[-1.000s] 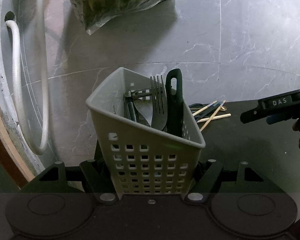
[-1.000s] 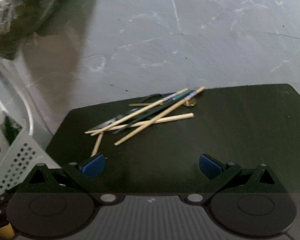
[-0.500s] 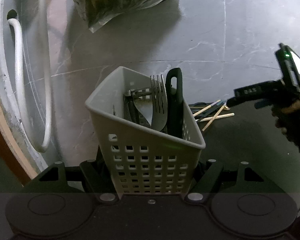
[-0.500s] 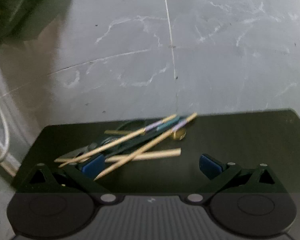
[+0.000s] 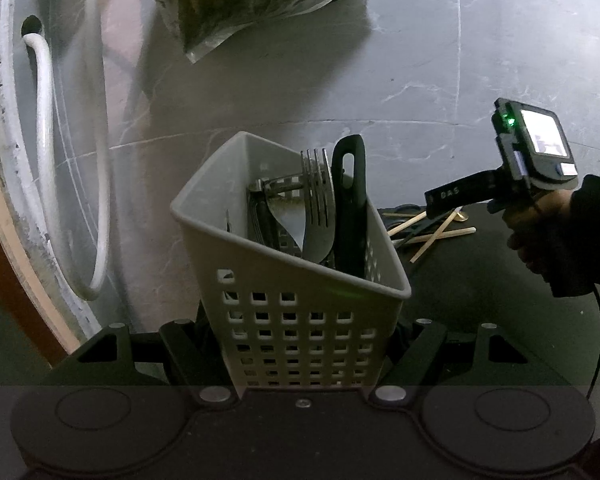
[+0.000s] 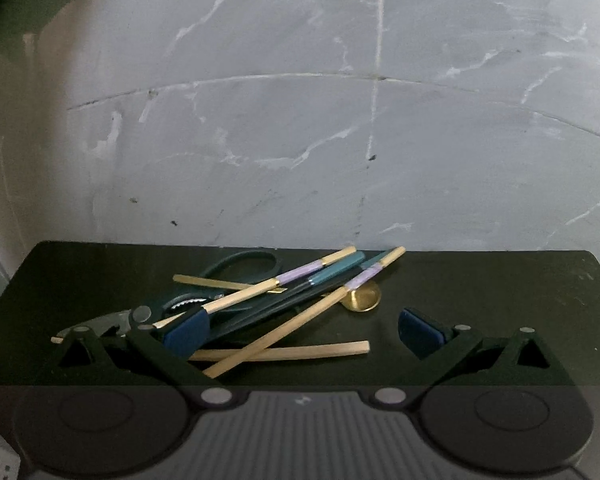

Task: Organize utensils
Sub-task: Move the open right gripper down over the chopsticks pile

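— Grey marbled floor behind, dark surface [image 6: 500, 280] in front. Why clamp the caddy [image 5: 300, 312]?

— My left claw [image 5: 300, 344] steadies it upright for loading. My right claw [image 6: 300, 330] hangs open over the chopsticks [image 6: 284, 330] beside it.

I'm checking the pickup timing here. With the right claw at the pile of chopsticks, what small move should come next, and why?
Probably ease the right claw a little forward and down, then close on one chopstick. Its jaws stand open over the pile, the left pad already among the sticks, nothing gripped. The left claw holds the grey basket, ready to receive it.
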`<act>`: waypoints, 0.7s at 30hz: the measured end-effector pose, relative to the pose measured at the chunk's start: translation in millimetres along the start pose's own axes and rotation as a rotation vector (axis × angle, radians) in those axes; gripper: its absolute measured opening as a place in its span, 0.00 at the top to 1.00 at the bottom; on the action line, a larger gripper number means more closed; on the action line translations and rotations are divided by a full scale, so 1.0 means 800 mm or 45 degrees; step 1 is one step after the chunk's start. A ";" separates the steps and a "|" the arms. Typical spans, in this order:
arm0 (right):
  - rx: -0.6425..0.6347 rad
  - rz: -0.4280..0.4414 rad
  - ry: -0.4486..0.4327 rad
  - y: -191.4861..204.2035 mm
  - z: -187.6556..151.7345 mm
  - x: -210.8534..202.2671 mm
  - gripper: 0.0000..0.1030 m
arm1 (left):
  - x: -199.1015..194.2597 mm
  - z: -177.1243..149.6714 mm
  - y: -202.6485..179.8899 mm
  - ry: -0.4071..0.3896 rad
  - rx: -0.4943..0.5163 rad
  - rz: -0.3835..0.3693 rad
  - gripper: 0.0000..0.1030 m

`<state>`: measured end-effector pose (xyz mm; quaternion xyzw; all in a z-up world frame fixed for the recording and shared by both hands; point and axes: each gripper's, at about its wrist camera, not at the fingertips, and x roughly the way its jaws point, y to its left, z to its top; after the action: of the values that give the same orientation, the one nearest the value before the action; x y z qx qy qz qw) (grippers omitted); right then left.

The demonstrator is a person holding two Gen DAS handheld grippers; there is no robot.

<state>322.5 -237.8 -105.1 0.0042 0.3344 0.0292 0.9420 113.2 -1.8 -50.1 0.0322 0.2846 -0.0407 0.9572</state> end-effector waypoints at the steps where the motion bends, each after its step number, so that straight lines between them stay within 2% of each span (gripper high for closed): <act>1: -0.008 -0.002 0.001 0.002 0.000 0.002 0.00 | 0.000 0.000 0.000 -0.001 -0.001 0.002 0.26; 15: 0.021 0.063 0.033 0.010 -0.011 0.005 0.00 | -0.001 0.000 -0.002 -0.002 -0.005 0.008 0.26; 21: 0.013 0.057 0.034 0.012 -0.014 0.004 0.00 | -0.001 0.000 -0.002 -0.002 -0.005 0.009 0.26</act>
<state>317.6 -228.3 -116.0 0.0161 0.3470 0.0488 0.9365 112.3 -3.4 -49.9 0.0315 0.2838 -0.0368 0.9576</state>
